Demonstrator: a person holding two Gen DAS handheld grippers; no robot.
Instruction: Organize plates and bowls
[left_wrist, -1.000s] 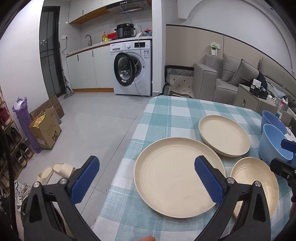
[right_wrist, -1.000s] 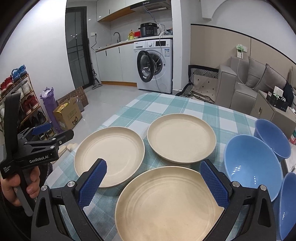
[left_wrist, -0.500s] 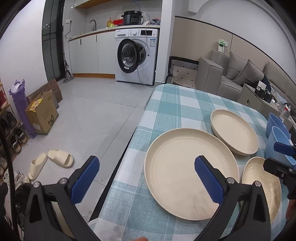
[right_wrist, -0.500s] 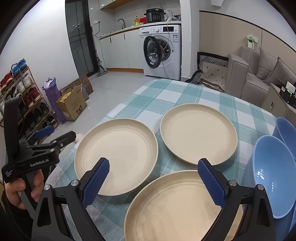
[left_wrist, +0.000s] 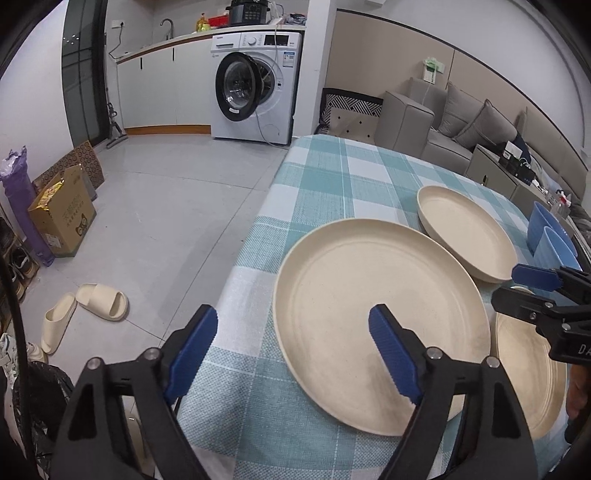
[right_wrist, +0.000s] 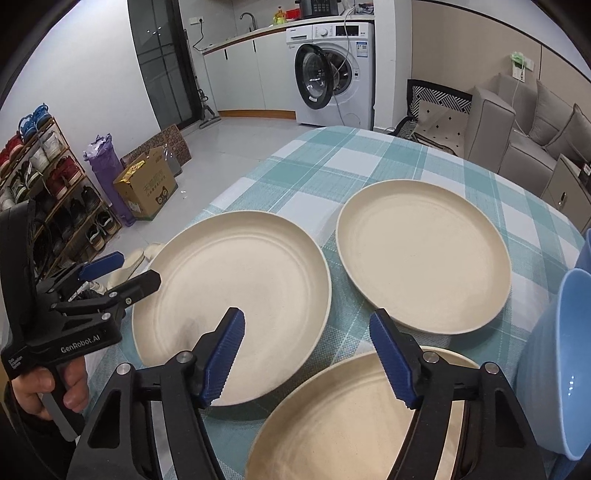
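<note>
Three round cream plastic plates lie on the counter under a teal-and-white checked cloth. Landmark: the left plate. Beyond it to the right sits the far plate; the near plate lies at its right front, with light-blue bowls further right. The left hand-held gripper straddles the landmark plate's near-left rim, jaws just narrowing, not touching it. The right hand-held gripper, also just narrowing, hovers half-wide over the near plate's far rim, empty.

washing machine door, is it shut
No, the washing machine stands with its round door swung open to the side, so the drum shows behind it.
</note>
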